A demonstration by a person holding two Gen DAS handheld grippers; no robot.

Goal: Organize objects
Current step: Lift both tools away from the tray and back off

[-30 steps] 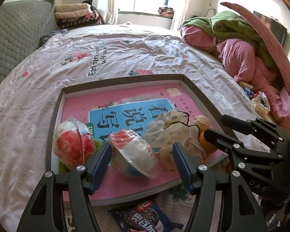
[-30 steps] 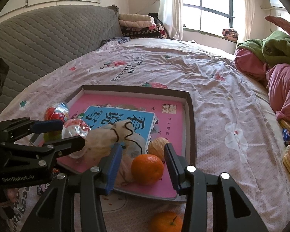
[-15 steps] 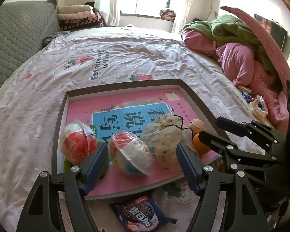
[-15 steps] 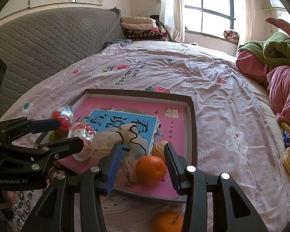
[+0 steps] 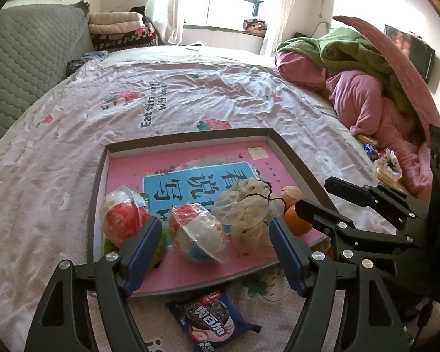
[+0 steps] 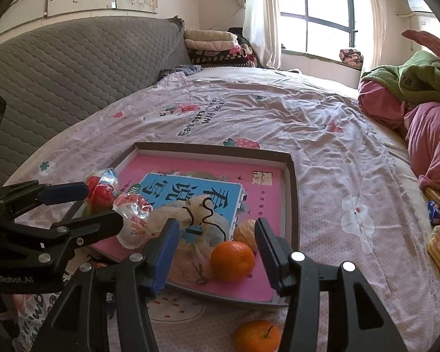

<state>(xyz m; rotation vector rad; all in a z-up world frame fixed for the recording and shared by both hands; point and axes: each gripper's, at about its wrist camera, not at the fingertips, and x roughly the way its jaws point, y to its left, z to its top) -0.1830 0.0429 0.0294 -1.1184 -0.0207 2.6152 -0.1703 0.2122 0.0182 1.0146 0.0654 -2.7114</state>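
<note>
Low in frame, the left gripper [image 5: 215, 248] gapes over a plastic-wrapped red-and-white bowl [image 5: 197, 236]; the right gripper [image 6: 217, 248] gapes around a round orange tangerine [image 6: 232, 261] in the shallow pink-lined cardboard tray [image 6: 292, 193].

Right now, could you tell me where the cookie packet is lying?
In the left wrist view the cookie packet lies on the bedsheet, outside the tray's near rim, below the open left gripper.

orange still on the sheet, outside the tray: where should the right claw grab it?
Grip the loose orange across its widest middle, coming straight down. It is round, its stem faces up, and bare bedsheet lies on both sides. The open right claw looks wide enough.
</note>
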